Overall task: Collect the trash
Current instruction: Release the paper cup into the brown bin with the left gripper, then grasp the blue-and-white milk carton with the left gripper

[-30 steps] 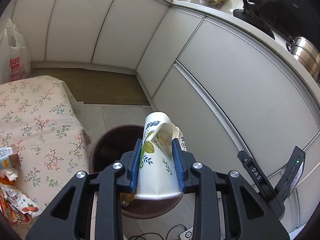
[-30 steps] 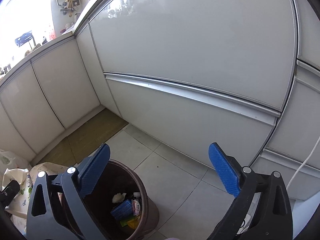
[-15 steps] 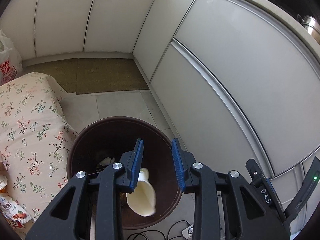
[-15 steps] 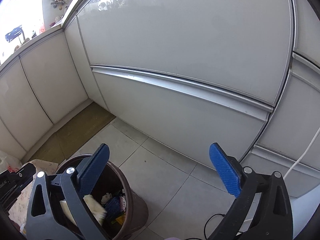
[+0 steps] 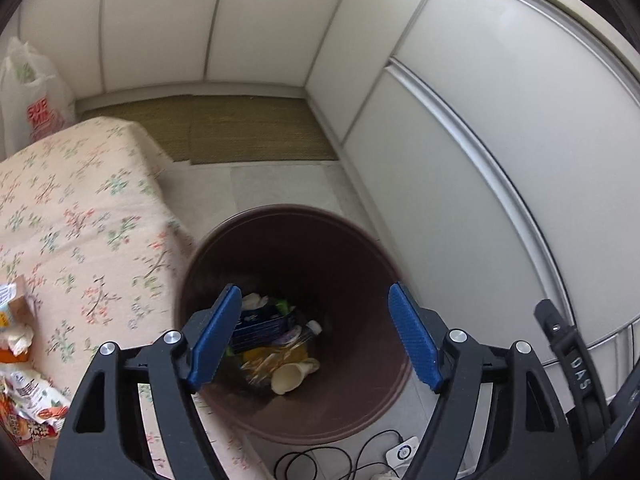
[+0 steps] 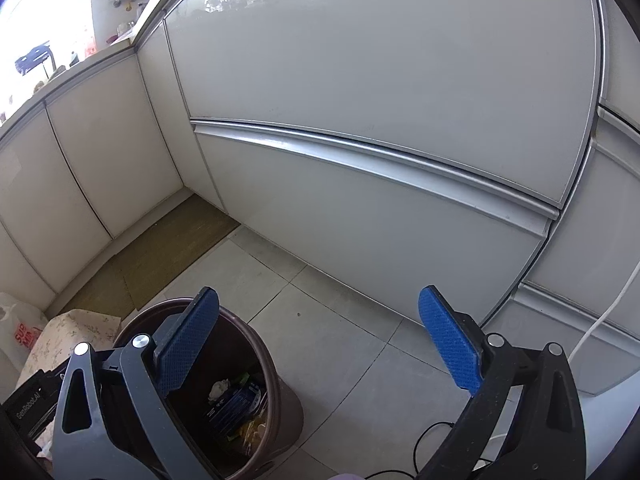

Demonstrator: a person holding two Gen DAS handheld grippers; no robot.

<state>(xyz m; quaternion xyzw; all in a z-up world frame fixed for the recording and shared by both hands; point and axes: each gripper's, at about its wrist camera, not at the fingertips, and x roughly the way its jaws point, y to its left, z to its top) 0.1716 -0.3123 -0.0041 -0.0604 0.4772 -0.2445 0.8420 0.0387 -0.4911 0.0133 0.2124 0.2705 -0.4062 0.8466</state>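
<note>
Left gripper (image 5: pixel 316 336), left wrist view: jaws have just been opening and stand wide, nothing between the blue pads. It hangs above the brown bin (image 5: pixel 352 412), lower centre of frame. The crumpled paper cup (image 5: pixel 289 377) lies at the bottom of the bin on top of other rubbish: a blue packet (image 5: pixel 260 322), yellow wrappers, a wad of tissue. Cup counts as collected.

At the left edge of the frame, on the floral cloth (image 5: pixel 80 216), more litter is visible: a small carton (image 5: pixel 16 304), crumpled tissue and a printed snack wrapper (image 5: pixel 28 404). Judged as remaining work. A white plastic bag (image 5: pixel 32 92) stands at upper left by the cabinets; whether it is trash cannot be told.

Right wrist view: right gripper (image 6: pixel 320 344) also has its jaws spread wide and empty, aimed at the tiled floor (image 6: pixel 340 344) and cabinet front (image 6: pixel 380 220). The bin appears at lower left of the frame, its contents partly hidden behind the left-hand pad. No loose trash shows on the floor here.

Status: one item just deposited, task partly done. Next step, as a judgement: either hand goes to the litter on the cloth.
</note>
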